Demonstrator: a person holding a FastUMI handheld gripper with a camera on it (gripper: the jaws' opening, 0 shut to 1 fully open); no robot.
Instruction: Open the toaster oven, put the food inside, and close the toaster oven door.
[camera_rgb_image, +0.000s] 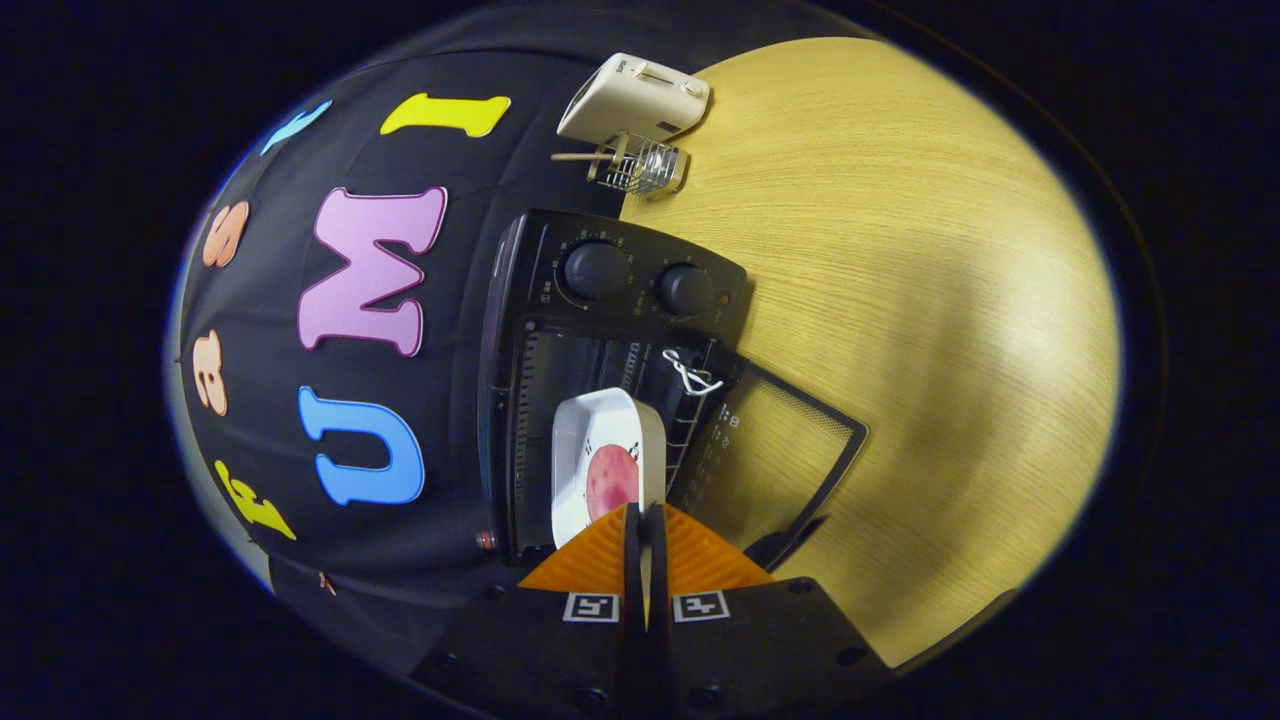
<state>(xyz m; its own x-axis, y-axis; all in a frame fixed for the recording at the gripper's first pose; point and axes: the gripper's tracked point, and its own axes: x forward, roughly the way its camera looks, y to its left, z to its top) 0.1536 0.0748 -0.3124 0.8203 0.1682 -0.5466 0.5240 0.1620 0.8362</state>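
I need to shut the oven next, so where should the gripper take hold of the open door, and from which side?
Judging by its pose, take the toaster oven door at its free outer edge, farthest from the oven body, coming from the table side. It hangs swung open with a handle along that edge. The hand-held gripper is nearly closed at the rim of the white dish, so it must let go first.

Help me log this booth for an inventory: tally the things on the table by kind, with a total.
Appliances: 2, the black toaster oven with its door open, and a white toaster
Dishes: 1, the white dish of food, pinched in the gripper
Wire racks: 1, the wire holder
Total: 4
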